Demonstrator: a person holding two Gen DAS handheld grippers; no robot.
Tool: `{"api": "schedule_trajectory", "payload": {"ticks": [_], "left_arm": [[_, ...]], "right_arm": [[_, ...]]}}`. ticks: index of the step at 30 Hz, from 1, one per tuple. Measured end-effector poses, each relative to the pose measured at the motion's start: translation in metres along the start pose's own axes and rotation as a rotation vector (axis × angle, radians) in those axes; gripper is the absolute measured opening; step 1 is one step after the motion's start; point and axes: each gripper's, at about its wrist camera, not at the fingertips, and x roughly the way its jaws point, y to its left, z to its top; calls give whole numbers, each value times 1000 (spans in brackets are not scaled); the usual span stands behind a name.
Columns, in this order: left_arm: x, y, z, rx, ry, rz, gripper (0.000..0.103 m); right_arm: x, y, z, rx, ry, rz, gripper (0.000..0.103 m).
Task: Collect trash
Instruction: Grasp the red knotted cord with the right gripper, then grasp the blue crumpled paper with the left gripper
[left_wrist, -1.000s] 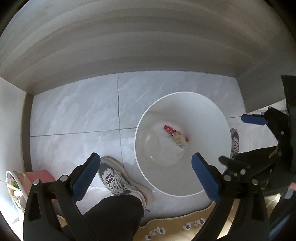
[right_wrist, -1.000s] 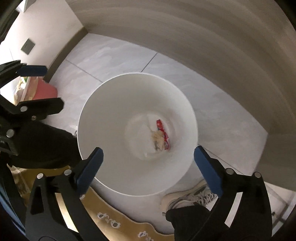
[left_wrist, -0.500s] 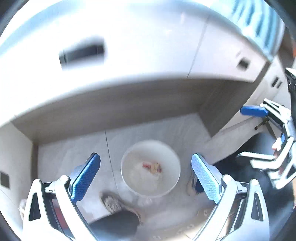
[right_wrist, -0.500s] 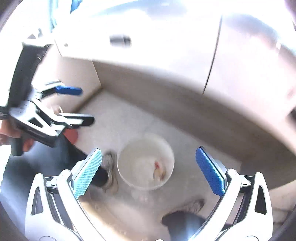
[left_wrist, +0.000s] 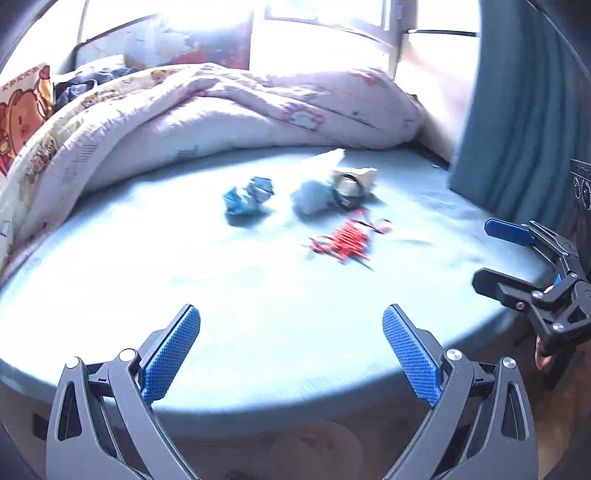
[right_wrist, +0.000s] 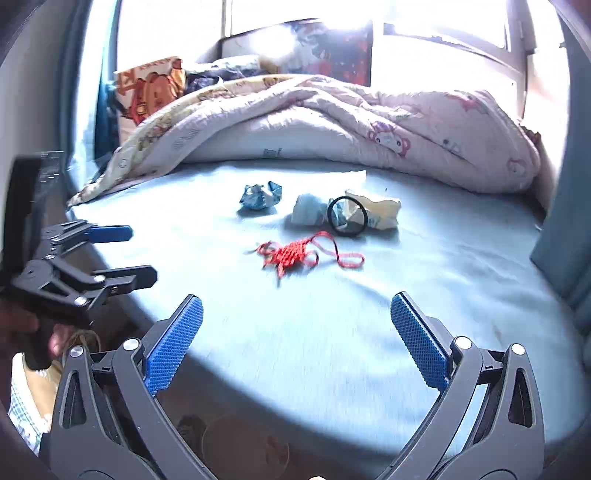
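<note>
Several bits of trash lie on a light blue bed sheet (left_wrist: 258, 302) (right_wrist: 424, 273). A crumpled blue wrapper (left_wrist: 246, 200) (right_wrist: 260, 197) lies left. A pale crumpled ball (left_wrist: 311, 196) (right_wrist: 308, 209) lies beside a cream wrapper (left_wrist: 355, 178) (right_wrist: 377, 209) with a black ring (right_wrist: 347, 216) leaning on them. A red knotted cord (left_wrist: 345, 240) (right_wrist: 295, 254) lies nearer. My left gripper (left_wrist: 291, 354) (right_wrist: 118, 254) and right gripper (right_wrist: 297, 341) (left_wrist: 491, 254) are both open and empty, short of the trash, over the bed's near edge.
A rumpled pink cartoon quilt (left_wrist: 229, 118) (right_wrist: 332, 122) is piled across the back of the bed. A bear-print pillow (left_wrist: 22, 110) (right_wrist: 149, 86) stands at the back left. A teal curtain (left_wrist: 524, 110) hangs at the right. Bright windows lie behind.
Both grippers swung up from the white bin on the floor to face the bed. The bin has left both views; the trash on the sheet has come into view.
</note>
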Motion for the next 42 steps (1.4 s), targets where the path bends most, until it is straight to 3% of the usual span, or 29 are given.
{"api": "schedule_trajectory", "payload": {"ticks": [4, 8, 9, 10, 11, 12, 13, 14, 16, 21, 23, 27, 28, 29, 31, 37, 42], "left_arm": [[9, 22, 13, -39, -21, -39, 97], [28, 35, 17, -20, 9, -16, 97], [32, 37, 18, -11, 12, -8, 97], [35, 39, 21, -6, 13, -4, 97], [37, 42, 24, -6, 10, -4, 97], [40, 44, 29, -9, 7, -4, 97], [43, 46, 35, -14, 3, -2, 97], [48, 47, 42, -19, -2, 1, 97], [61, 47, 56, -23, -1, 2, 97], [108, 35, 94, -1, 52, -29, 97], [132, 29, 102, 21, 95, 16, 97], [177, 26, 108, 37, 163, 83, 96], [186, 27, 107, 34, 196, 96, 89], [193, 29, 108, 22, 227, 83, 69], [190, 33, 110, 0, 201, 102, 61], [160, 42, 98, -46, 123, 99, 54], [98, 32, 57, -9, 55, 77, 54]], "right_arm": [[79, 2, 42, -22, 90, -1, 98], [143, 8, 48, -26, 196, -24, 94], [151, 13, 45, -45, 222, -44, 84], [159, 12, 42, -55, 250, -42, 61], [163, 10, 42, -39, 270, 10, 55], [162, 8, 42, -30, 262, 25, 41], [160, 6, 40, -21, 261, 40, 33], [158, 4, 39, -17, 253, 46, 30], [150, 1, 37, -11, 227, 51, 14], [139, -7, 35, -19, 219, -7, 13], [137, -18, 33, 2, 217, -6, 13], [133, -34, 30, 74, 194, 77, 13], [131, -32, 30, 66, 187, 81, 13], [130, -29, 30, 50, 180, 79, 13], [126, -25, 30, 27, 160, 81, 13], [117, -34, 32, 74, 123, 117, 13], [85, -11, 17, -6, 79, 109, 13]]}}
